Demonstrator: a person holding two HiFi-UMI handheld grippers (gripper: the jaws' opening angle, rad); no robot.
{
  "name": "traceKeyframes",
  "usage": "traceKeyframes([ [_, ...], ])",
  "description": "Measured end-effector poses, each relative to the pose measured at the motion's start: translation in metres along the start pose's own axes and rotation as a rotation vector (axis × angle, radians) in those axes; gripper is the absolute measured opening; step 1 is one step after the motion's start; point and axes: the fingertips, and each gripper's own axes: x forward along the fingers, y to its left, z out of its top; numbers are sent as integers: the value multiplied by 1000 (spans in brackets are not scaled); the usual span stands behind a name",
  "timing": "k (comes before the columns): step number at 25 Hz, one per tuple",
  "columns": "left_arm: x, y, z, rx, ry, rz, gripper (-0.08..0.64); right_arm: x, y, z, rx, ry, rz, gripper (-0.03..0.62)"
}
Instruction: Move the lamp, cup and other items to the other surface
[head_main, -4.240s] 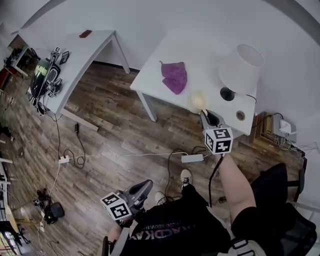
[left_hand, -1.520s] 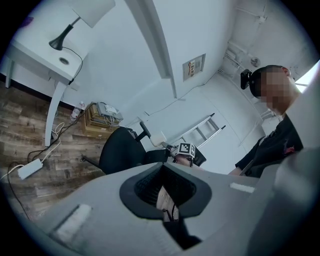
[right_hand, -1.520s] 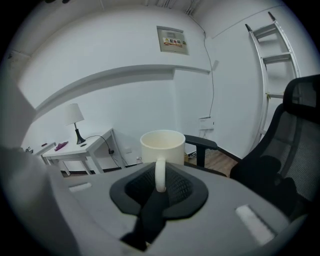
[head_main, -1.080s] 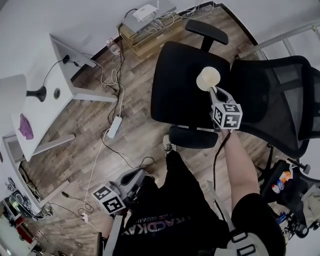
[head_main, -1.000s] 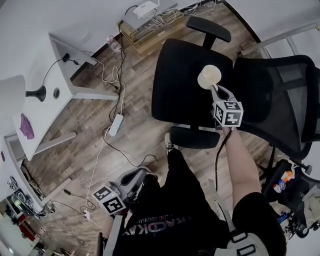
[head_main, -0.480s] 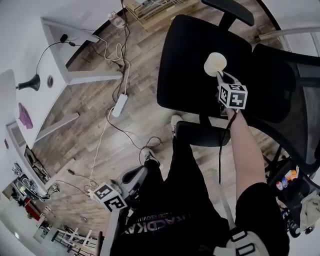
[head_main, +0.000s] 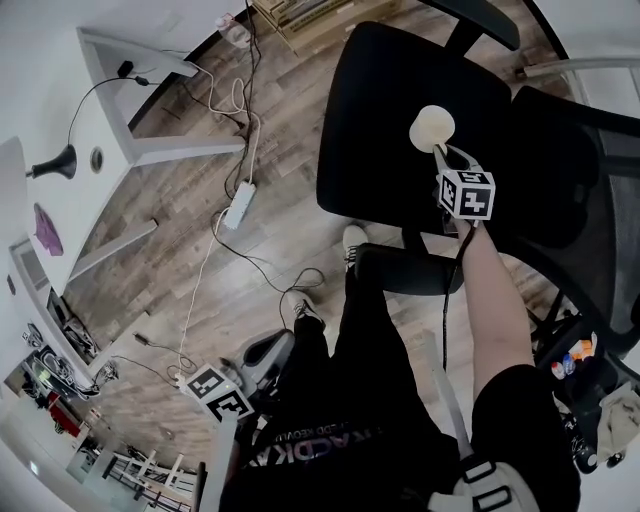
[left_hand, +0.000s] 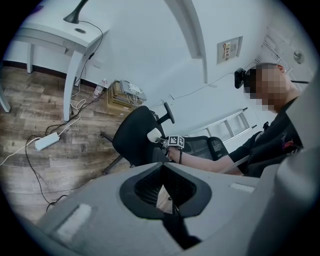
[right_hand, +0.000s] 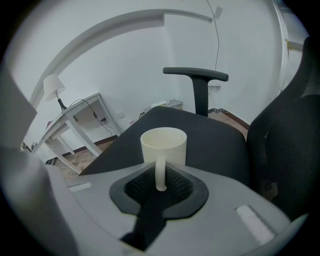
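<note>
At left, the flat white desk (head_main: 105, 110) carries one black-stemmed lamp (head_main: 57, 164) and one crumpled purple cloth (head_main: 44, 230). My left claw (head_main: 280, 342) is pinched together, empty. My right claw (head_main: 441, 152) clamps the loop handle of one smooth cream cylindrical cup (head_main: 431, 127) over the black padded chair seat (head_main: 400, 90).
</note>
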Motion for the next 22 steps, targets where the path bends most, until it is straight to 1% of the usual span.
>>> traceKeyframes([
  [4, -4, -2, -1, 4, -11, -12, 3, -1, 4, -5, -21, 34, 10, 58],
  [8, -9, 0, -1, 4, -27, -15, 3, -1, 8, -19, -38, 106, 37, 66],
  [13, -17, 2, 0, 6, -46, -33, 3, -8, 4, -30, -51, 155, 11, 75],
  [16, -24, 3, -1, 11, -58, -51, 3, -20, 3, -32, -28, 155, -9, 74],
  [18, -29, 5, 2, 18, -72, -67, 3, -34, -1, -26, -21, 140, -40, 61],
  [19, -32, 6, 5, 26, -80, -75, 3, -41, -3, -20, -20, 125, -55, 40],
  [20, -35, 8, 7, 37, -86, -84, 3, -49, -5, -15, -17, 107, -65, 5],
  [22, -44, 9, 9, 59, -93, -101, 3, -70, -8, -6, -11, 65, -89, 5],
])
